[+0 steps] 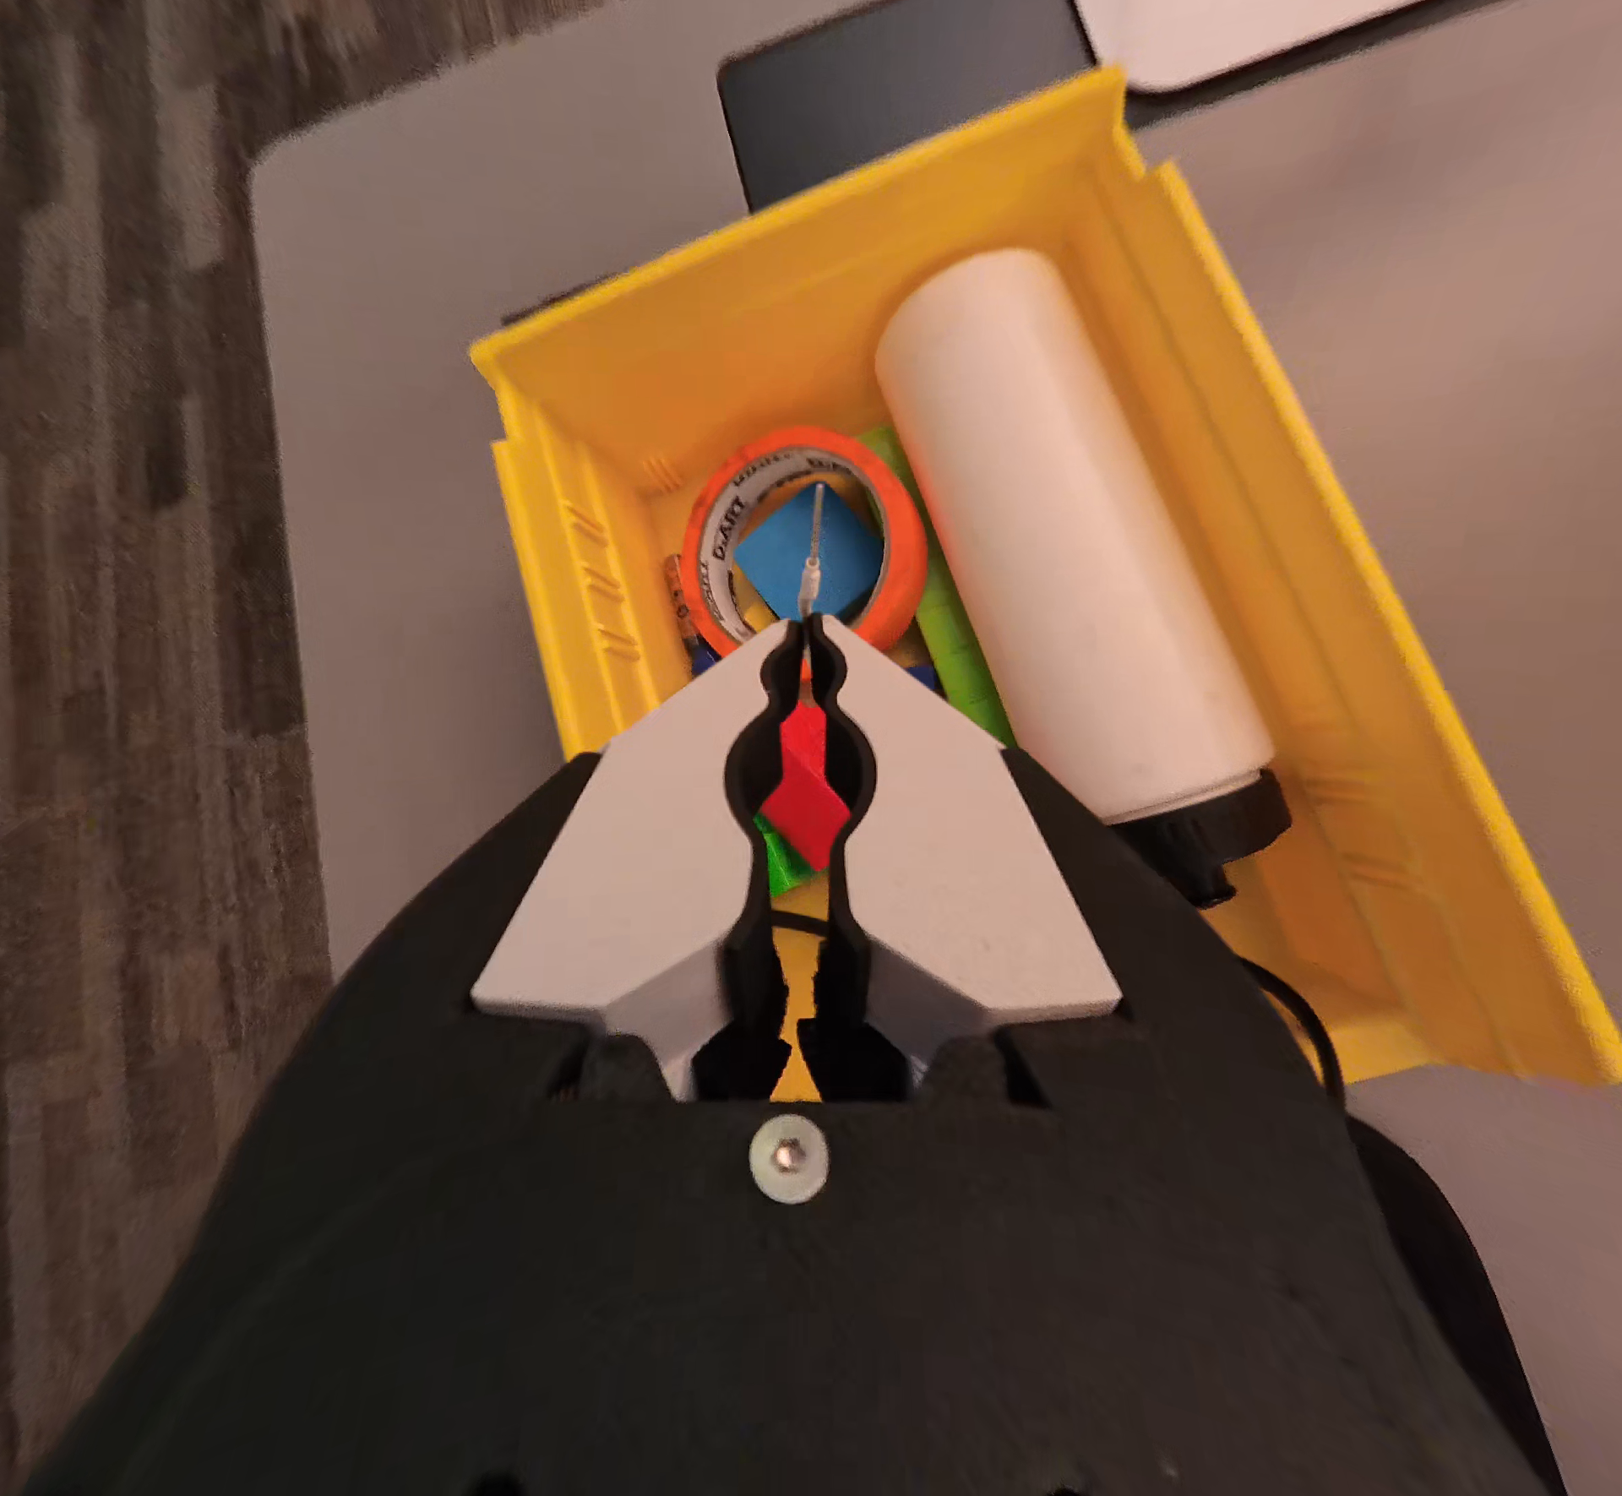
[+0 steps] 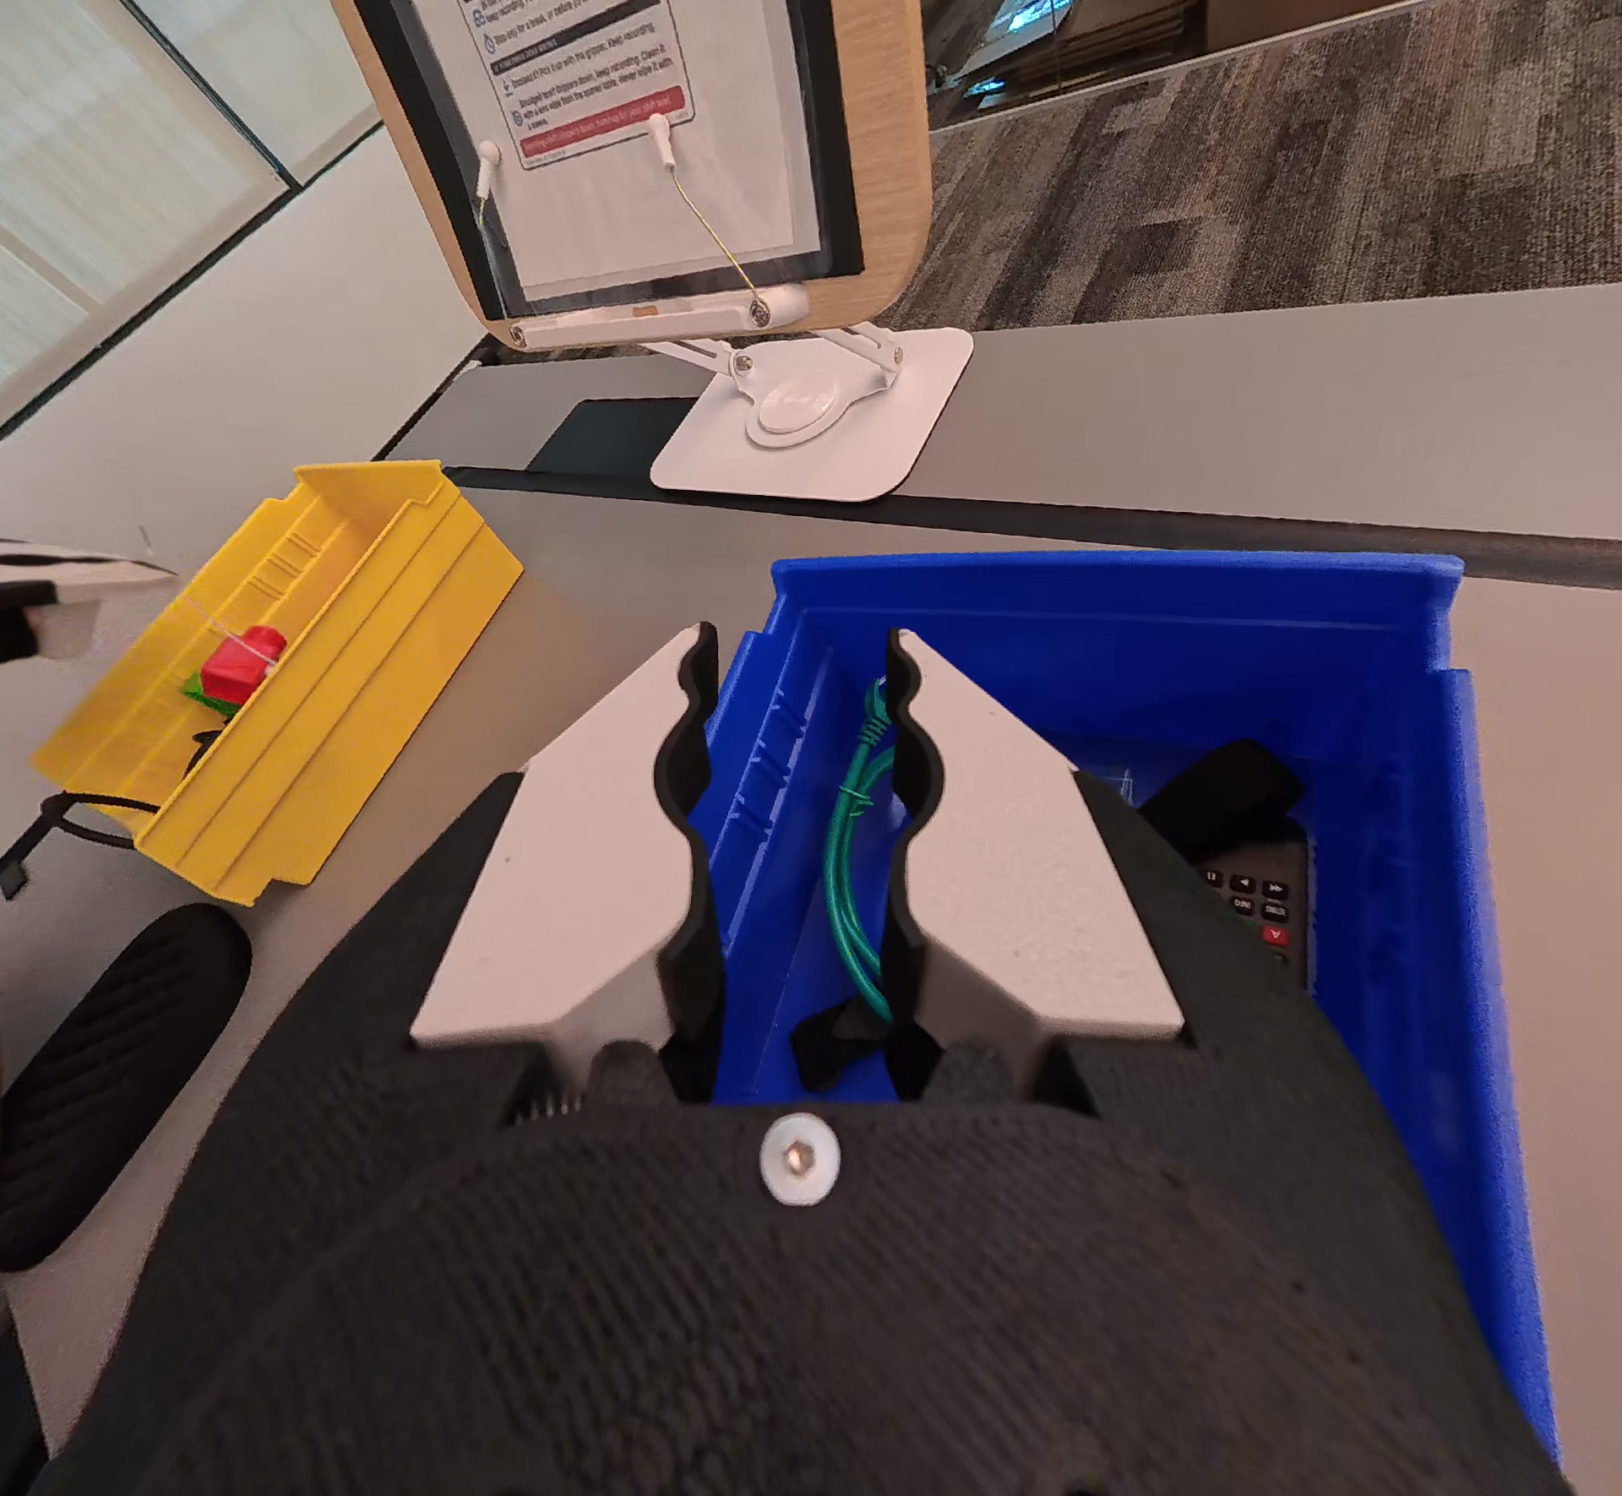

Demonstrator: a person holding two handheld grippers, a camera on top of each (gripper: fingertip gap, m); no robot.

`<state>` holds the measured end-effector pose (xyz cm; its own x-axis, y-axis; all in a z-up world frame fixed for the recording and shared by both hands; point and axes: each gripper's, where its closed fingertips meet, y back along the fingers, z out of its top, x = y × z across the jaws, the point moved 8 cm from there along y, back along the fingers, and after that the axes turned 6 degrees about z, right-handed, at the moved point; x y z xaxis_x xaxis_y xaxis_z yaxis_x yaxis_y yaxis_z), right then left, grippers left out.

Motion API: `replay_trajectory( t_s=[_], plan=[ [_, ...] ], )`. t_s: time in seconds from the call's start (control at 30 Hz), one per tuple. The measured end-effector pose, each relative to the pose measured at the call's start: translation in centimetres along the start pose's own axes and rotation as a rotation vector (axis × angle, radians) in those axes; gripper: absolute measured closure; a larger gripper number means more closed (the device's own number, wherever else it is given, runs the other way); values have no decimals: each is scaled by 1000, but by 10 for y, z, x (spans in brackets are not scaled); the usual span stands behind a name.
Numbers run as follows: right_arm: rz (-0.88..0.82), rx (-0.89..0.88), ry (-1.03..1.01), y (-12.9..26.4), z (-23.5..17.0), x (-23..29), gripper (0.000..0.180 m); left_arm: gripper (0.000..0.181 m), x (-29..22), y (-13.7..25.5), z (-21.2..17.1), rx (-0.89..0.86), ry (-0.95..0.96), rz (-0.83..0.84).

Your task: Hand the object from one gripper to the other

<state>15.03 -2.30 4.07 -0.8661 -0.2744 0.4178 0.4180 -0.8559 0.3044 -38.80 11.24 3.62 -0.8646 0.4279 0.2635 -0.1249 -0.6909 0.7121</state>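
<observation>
My left gripper (image 1: pixel 809 624) is shut on a thin white cable tie (image 1: pixel 809 567), which sticks out past its tips. It hovers over the yellow bin (image 1: pixel 702 295), which also shows in the right wrist view (image 2: pixel 351 664). In the bin lie an orange tape roll (image 1: pixel 904 541), a blue cube (image 1: pixel 790 550), a white cylinder (image 1: pixel 1053 524) and a red block (image 1: pixel 803 787) that shows through the gap between the fingers. My right gripper (image 2: pixel 799 638) is open and empty over the blue bin (image 2: pixel 1141 603), well to the right of the yellow one.
The blue bin holds a green cable (image 2: pixel 847 857), a remote control (image 2: pixel 1264 901) and a black strap (image 2: pixel 1229 787). A framed sheet on a white stand (image 2: pixel 816 436) is at the back of the grey table (image 2: pixel 1229 392). Carpeted floor (image 1: pixel 132 401) lies beyond the table's left edge. Tip to tip, the grippers are about 50 centimeters apart.
</observation>
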Motion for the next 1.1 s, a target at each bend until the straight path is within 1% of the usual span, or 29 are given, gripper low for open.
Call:
replay_trajectory(
  t_s=[0.1, 0.2, 0.33, 0.4, 0.53, 0.63, 0.67, 0.7, 0.77, 0.83, 0.9, 0.97, 1.1],
  plan=[
    [-2, 1, 9, -1, 0, 2, 143, 181, -1, 22, 10, -109, -11, 26],
    [1, -3, 21, -3, 2, 6, 143, 181, -6, 45, 19, -214, -15, 14],
    [29, -14, 76, -8, 6, 19, 144, 181, -17, 76, 29, -364, -14, -50],
    [73, -31, 156, -13, 10, 34, 143, 181, -26, 91, 34, -444, -14, -132],
    [195, -81, 417, -29, 14, 83, 142, 181, -53, 120, 41, -584, -35, -375],
    [367, -136, 569, -46, 9, 130, 140, 181, -71, 138, 45, -669, -40, -516],
    [437, -145, 607, -53, 4, 146, 138, 181, -77, 144, 47, -697, -40, -560],
    [508, -138, 641, -60, -3, 162, 132, 181, -83, 149, 48, -724, -40, -605],
    [638, -83, 721, -73, -21, 192, 122, 181, -93, 158, 49, -763, -41, -685],
    [697, -41, 829, -85, -39, 217, 117, 181, -98, 165, 51, -804, -27, -739],
    [742, -57, 907, -93, -53, 238, 117, 181, -102, 172, 51, -829, -14, -786],
    [774, -95, 911, -99, -61, 254, 119, 181, -102, 176, 51, -857, 8, -798],
    [806, -183, 751, -110, -63, 271, 127, 181, -101, 183, 50, -879, 8, -786]
  ],
)
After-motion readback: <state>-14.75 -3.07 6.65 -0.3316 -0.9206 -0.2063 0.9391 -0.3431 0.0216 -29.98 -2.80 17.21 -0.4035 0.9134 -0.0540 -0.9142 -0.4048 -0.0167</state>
